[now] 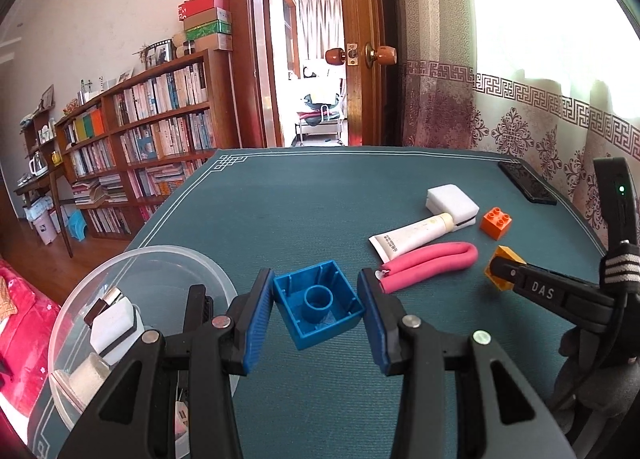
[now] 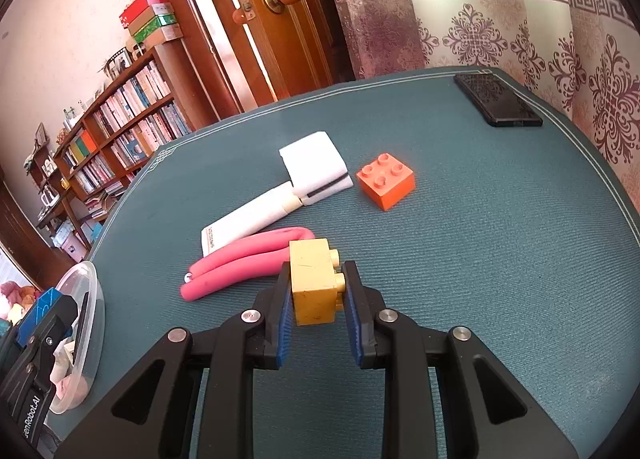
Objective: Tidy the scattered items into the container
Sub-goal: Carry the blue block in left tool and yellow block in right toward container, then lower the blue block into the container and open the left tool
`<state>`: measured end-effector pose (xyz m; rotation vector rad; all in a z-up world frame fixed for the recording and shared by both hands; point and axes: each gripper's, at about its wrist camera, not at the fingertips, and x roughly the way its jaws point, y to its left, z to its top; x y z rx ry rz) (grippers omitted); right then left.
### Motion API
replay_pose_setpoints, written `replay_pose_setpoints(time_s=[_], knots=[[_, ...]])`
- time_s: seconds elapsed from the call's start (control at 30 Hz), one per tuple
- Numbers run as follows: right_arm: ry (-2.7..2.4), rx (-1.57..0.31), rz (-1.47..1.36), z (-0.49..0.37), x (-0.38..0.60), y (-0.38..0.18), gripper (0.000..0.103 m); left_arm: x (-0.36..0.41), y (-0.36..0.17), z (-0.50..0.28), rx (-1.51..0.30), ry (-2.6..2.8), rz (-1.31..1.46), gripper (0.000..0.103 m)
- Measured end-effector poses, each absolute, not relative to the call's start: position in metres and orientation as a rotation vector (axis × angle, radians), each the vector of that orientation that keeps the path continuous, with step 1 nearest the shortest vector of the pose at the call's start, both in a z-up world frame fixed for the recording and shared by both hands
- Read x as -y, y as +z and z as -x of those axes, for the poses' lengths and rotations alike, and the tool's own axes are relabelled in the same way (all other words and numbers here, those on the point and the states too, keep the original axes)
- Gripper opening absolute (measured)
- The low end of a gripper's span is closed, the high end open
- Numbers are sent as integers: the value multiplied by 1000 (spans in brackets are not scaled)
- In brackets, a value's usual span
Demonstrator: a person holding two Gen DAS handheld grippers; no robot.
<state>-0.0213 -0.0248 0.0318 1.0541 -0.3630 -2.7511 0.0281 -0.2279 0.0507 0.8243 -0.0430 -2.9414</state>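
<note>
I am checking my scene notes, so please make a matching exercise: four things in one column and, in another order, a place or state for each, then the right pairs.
Things:
1. blue brick
2. yellow brick
3. orange brick
4. pink foam tube

Places or states:
A. lies folded on the table mat
B. held in the right tool, studs sideways
C. stands alone on the mat, studs up
D. held in the left tool, hollow side showing

Pairs: 1-D, 2-B, 3-C, 4-A
</note>
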Motion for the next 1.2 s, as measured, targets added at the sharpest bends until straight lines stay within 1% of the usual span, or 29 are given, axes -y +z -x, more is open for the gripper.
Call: replay_pose_setpoints(time_s=[0.33, 0.53, 0.67, 1.2], knots=[[-2735, 324, -990, -2, 49, 45, 25, 250, 52, -30, 8, -2914, -801, 47], [-2716, 252, -971, -11, 70, 48, 25, 261, 51, -30, -8, -2903, -796, 47], [-2701, 209, -959, -14, 84, 50, 25, 270, 50, -30, -20, -2891, -795, 47], [-2601, 139, -909, -17, 150, 67, 25, 314, 46, -34, -111, -2836, -786, 47]])
